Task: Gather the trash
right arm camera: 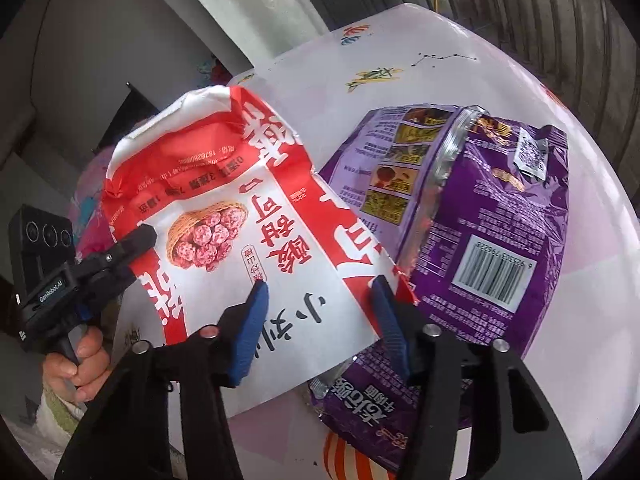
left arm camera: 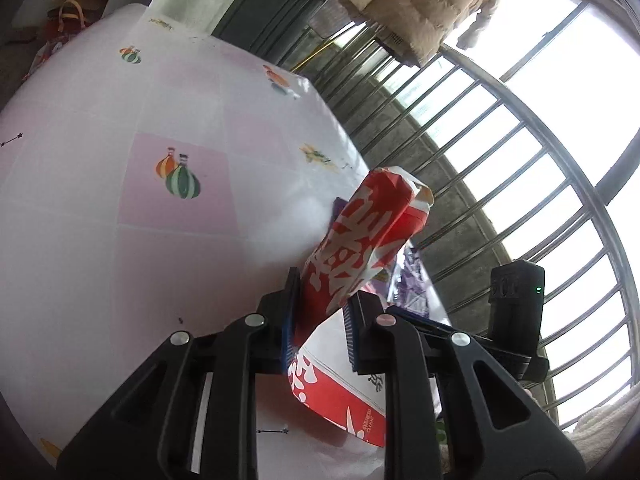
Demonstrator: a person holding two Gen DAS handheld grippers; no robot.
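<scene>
Left fingers [left arm camera: 322, 320] pinch the red bag's [left arm camera: 360, 240] edge; right fingers [right arm camera: 320, 320] straddle it, half-open, table [left arm camera: 100, 200] bare beyond.

The red-and-white bag [right arm camera: 224, 216] stood raised over the table [right arm camera: 440, 80], overlapping the near-left part of the purple bag [right arm camera: 492, 220], which lay flat on that table.
</scene>
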